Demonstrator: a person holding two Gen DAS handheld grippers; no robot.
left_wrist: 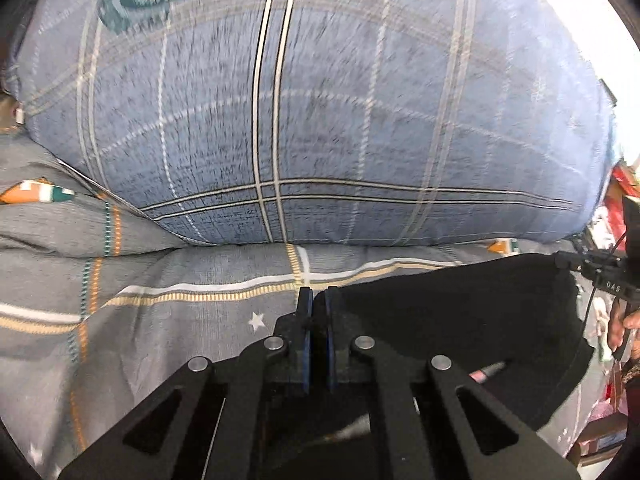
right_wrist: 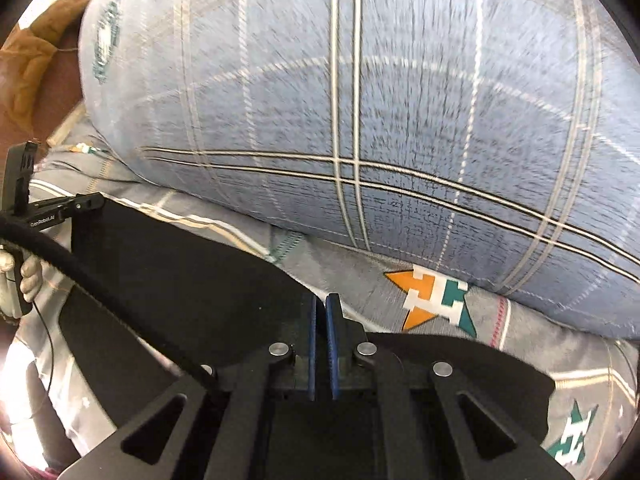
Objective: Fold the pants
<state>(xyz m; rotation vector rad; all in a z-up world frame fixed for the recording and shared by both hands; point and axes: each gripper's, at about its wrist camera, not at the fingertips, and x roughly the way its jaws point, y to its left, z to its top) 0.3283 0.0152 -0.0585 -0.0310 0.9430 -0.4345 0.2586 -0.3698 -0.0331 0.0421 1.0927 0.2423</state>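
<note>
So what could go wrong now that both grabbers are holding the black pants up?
1. Each gripper, left and right, pinches only a thin edge of the black fabric pants, so the cloth might slip out.
2. The big blue plaid pillow sits close behind, so the pants could brush it.
3. The black cord lying across the pants might snag.

The pants (right_wrist: 168,264) are showing plain black. The pillow (left_wrist: 320,100) is wearing blue with white and tan plaid lines. The bed sheet (right_wrist: 520,328) is showing grey, with orange-and-teal stars and cream stripes. The tongs' pads (left_wrist: 306,344) are showing blue.
</note>
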